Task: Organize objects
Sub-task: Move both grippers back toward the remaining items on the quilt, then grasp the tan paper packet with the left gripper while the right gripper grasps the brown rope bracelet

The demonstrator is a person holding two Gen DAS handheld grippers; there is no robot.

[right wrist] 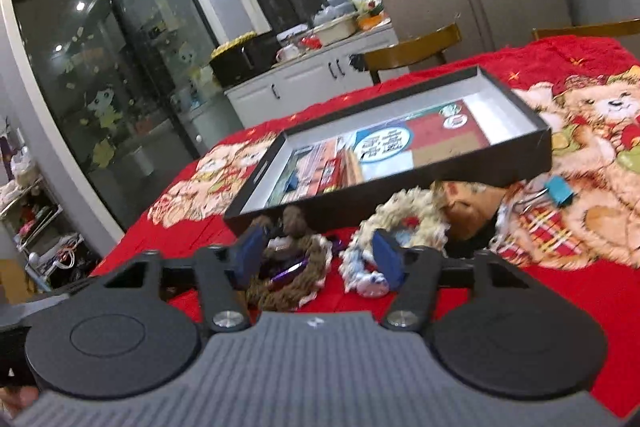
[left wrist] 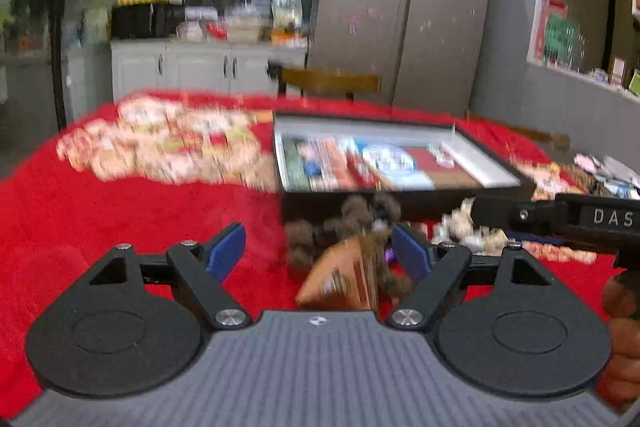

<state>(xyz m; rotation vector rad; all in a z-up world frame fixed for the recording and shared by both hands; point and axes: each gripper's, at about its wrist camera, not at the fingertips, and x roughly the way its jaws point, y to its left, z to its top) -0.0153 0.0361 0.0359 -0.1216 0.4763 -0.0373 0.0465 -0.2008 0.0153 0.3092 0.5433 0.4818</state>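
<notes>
Reaching toward the clutter at the frame's lower centre, just before the black box [right wrist: 400, 187], the left claw [left wrist: 320, 251] gapes wide over an orange packet [left wrist: 340, 279] while the right claw [right wrist: 316, 255], partly narrowed and empty, next needs lowering around the brown yarn coil [right wrist: 296, 275].

Both wrist views low, close, facing black tray [left wrist: 400, 201] [right wrist: 400, 183]; shared.

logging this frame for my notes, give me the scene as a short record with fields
surface: red bear-print cloth
container: black tray, printed packets lying flat inside
loose items: brown scrunchie, cream scrunchie, orange-brown packet, blue binder clip, all in front of the tray
left gripper: open, above the brown scrunchie and the packet
right gripper: jaws apart, low over the scrunchies, gripping nothing
</notes>
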